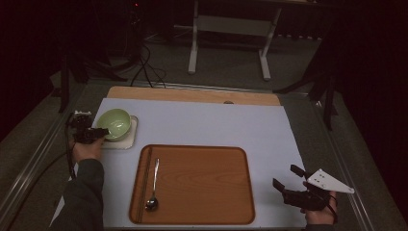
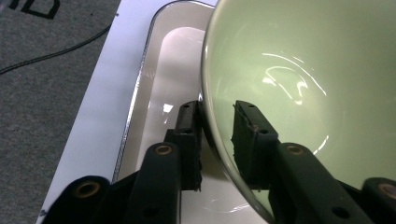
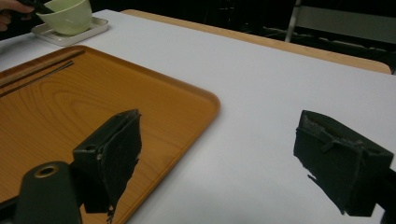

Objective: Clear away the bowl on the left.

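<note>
Pale green ceramic bowl (image 1: 115, 123) sits on a small white rectangular dish (image 1: 131, 139) at the mat's far left; the left gripper (image 1: 99, 132) straddles its near rim, one jaw inside, one outside. That corner is crowded.

Orange-brown wooden tray (image 1: 202, 192) takes the near centre; its raised rim blocks low sweeps. A metal spoon (image 1: 154, 185) and dark chopsticks (image 1: 143, 185) lie along its left side.

White mat (image 1: 231, 125) beyond and right of the tray is open. The right gripper (image 1: 288, 185), jaws wide, hovers off the tray's right edge.
</note>
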